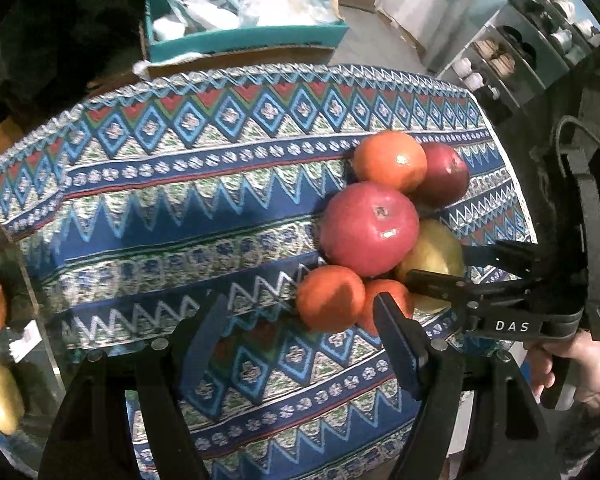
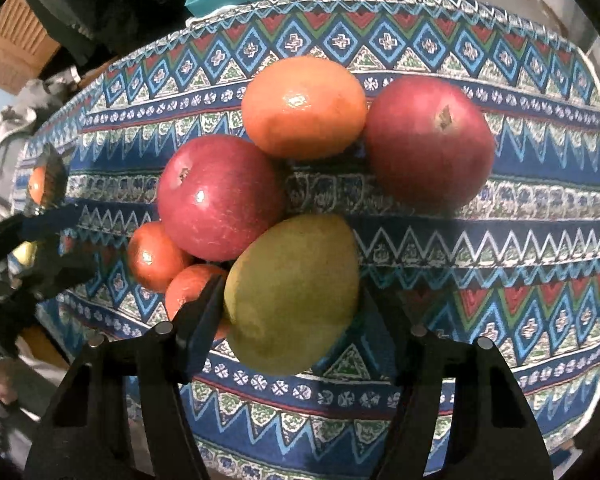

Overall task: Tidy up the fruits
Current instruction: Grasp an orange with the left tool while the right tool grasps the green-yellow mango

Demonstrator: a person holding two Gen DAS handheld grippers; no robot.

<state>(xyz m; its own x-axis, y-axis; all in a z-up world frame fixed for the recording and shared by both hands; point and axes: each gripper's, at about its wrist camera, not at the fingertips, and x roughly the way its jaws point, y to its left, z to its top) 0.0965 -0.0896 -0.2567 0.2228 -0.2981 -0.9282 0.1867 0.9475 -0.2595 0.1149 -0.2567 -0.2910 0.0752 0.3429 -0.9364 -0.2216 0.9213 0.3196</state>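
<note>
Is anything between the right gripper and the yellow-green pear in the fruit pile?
Nothing visible blocks it. The right gripper already straddles the yellow-green pear, one finger on each side. An orange tangerine sits close against its left finger, and the big red apple leans over the pear's far end.

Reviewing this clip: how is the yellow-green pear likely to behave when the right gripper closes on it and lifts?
The pear is smooth and tapered, so the pads may slide toward its narrow end. It looks firm and fairly heavy, so the right gripper, its fingers either side, probably needs a grip at the widest part. It leans on the big red apple and an orange; lifting it may set those rolling.
</note>
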